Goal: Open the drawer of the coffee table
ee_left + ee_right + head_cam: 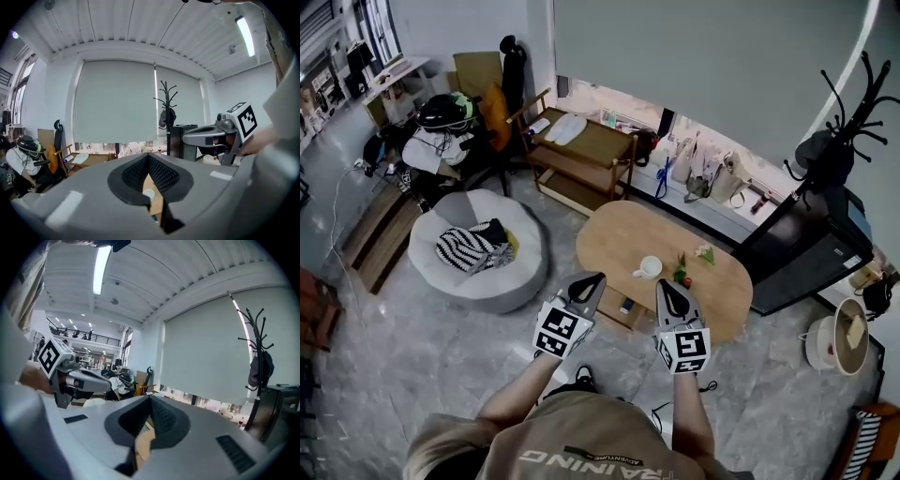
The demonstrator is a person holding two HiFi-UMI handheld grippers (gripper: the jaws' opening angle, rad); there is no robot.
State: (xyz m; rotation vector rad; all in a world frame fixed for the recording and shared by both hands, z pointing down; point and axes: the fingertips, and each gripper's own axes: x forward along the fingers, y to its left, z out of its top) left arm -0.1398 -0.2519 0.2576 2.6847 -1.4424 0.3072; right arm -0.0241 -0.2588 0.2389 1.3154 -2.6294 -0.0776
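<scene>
The oval light-wood coffee table (614,239) stands on the floor ahead of the person, with a white cup (649,267) on its top. Its wooden drawer (617,314) is probably the boxy part under the near edge, though little of it shows. It should be rigid and light and slide on a level pull, so take it by the front lip or handle. The left gripper (594,279) and right gripper (668,285) hang above that edge, each with jaws pressed together and holding nothing. The khaki shirt (581,441) reads "TRAINING" and "ADVENTURE".
</scene>
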